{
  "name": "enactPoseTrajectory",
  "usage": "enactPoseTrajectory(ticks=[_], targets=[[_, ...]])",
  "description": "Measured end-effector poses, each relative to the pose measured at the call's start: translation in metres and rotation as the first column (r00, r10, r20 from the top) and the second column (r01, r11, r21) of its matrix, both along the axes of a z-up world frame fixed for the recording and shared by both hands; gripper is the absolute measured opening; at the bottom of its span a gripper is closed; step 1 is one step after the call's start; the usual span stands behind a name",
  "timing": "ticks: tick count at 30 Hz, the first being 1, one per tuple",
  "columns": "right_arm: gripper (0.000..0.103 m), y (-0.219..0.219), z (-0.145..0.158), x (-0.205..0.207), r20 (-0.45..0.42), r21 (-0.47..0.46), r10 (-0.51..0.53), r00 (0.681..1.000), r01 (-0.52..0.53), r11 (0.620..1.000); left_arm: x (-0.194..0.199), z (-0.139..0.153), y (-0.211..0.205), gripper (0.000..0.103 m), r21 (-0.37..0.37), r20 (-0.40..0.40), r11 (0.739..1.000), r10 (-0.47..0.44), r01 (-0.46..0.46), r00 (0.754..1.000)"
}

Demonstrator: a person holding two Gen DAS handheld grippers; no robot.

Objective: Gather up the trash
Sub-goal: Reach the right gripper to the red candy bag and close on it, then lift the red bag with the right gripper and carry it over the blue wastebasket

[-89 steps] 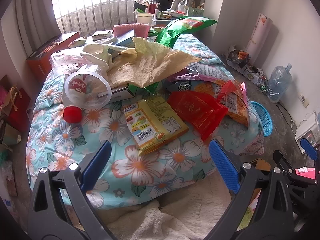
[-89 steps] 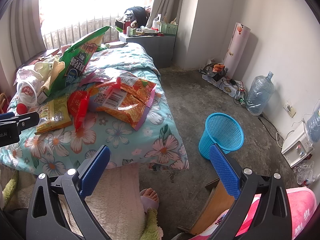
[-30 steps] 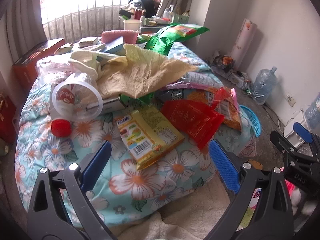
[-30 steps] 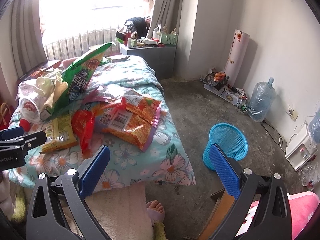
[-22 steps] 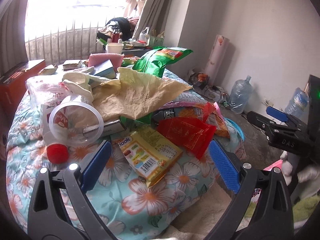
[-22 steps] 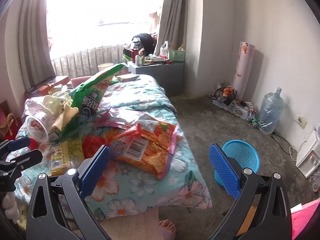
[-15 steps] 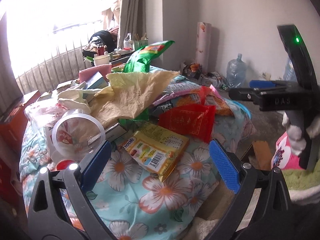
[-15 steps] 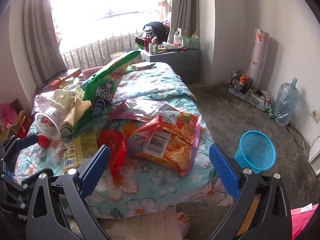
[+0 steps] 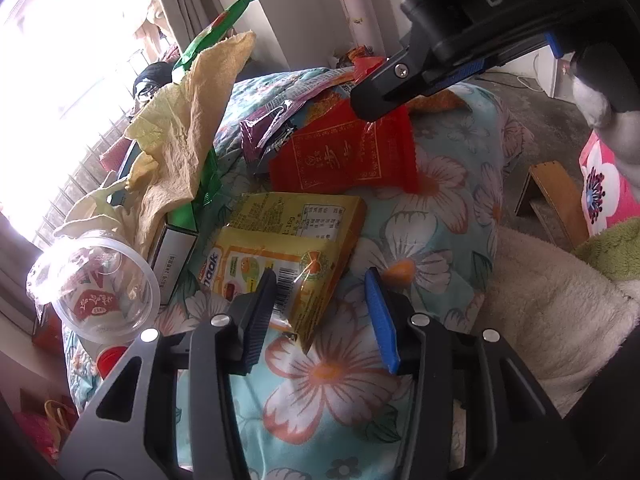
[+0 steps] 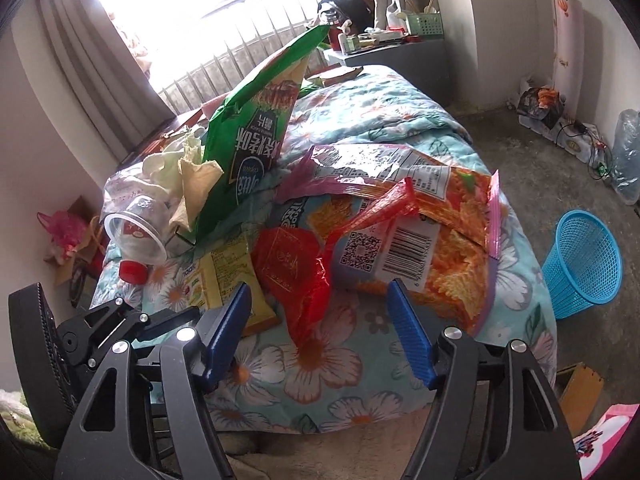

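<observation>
My bed's floral quilt [image 10: 400,92] carried the mess: yellow snack pkt [image 9: 288,240], red wrapper [image 9: 344,160], orange chip bag [image 10: 440,240], clear cup [image 9: 100,284] on its side. Blue basket [image 10: 584,264] stood on floor [image 10: 520,152] beside the bed.

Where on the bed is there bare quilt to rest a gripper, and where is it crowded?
Bare quilt runs along the near edge, below the yellow packet and red wrapper. More lies far back, past the orange bags toward the grey nightstand. Crowded: the middle and left, around the clear cup and green bag.
</observation>
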State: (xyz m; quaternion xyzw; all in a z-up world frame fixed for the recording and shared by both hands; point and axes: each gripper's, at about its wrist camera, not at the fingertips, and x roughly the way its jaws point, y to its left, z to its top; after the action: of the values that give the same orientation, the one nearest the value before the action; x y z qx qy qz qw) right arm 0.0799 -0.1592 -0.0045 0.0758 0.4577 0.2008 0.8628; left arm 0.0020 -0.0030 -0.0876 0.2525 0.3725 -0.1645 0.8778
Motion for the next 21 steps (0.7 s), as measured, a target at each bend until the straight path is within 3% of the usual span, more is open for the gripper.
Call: enactPoseTrajectory(ticks=[3, 4, 12, 21], targets=[[0.057, 0.005, -0.009, 0.007, -0.045, 0.027, 0.010, 0.999, -0.009, 1.000, 0.002, -0.002, -0.003, 0.041, 0.020, 0.017, 1.000, -0.004, 0.004, 1.000], [0.055, 0.007, -0.011, 0.009, -0.057, 0.033, 0.014, 0.998, -0.013, 0.999, 0.003, -0.002, -0.005, 0.036, 0.030, 0.024, 1.000, -0.004, 0.003, 1.000], [0.019, 0.010, -0.019, 0.009, -0.096, 0.055, 0.026, 0.995, -0.020, 0.998, 0.004, -0.002, -0.011, 0.024, 0.039, 0.031, 0.999, -0.020, 0.019, 0.999], [0.014, -0.005, -0.004, -0.006, -0.029, 0.065, 0.008, 1.000, -0.006, 0.998, -0.011, 0.025, -0.005, 0.012, 0.014, 0.089, 1.000, 0.012, -0.014, 0.996]])
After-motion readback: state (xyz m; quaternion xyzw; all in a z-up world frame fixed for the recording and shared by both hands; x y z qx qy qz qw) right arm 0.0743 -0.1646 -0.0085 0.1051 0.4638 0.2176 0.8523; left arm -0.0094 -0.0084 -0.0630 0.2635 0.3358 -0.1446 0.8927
